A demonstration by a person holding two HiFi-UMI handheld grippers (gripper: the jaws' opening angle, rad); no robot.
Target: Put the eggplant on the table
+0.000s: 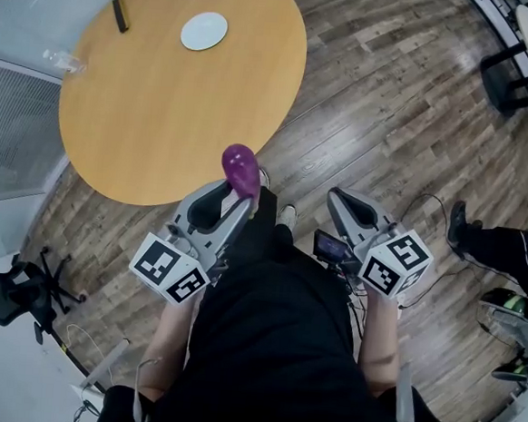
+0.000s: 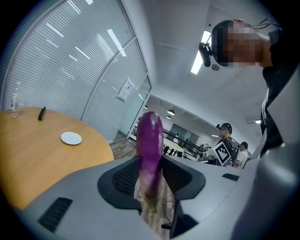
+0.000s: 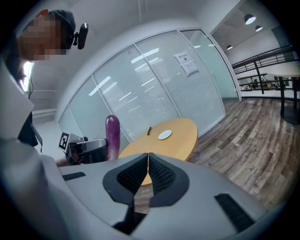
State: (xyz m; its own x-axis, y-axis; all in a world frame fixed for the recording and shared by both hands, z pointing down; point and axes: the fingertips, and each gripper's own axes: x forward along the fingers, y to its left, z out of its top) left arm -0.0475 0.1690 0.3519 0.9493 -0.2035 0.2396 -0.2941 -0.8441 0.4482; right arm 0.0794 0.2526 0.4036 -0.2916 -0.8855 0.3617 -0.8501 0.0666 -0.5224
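left gripper: jaws clamped on eggplant, which stands upright in the air by the tabletop's near edge, not on it. right gripper: jaws pressed together, empty. grasp done; reach over the tabletop and set-down remain.

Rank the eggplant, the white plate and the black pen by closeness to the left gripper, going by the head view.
1. The eggplant, clamped in the left gripper, by the near edge of the table.
2. The white plate, on the table's far side.
3. The black pen, past the plate, further left.
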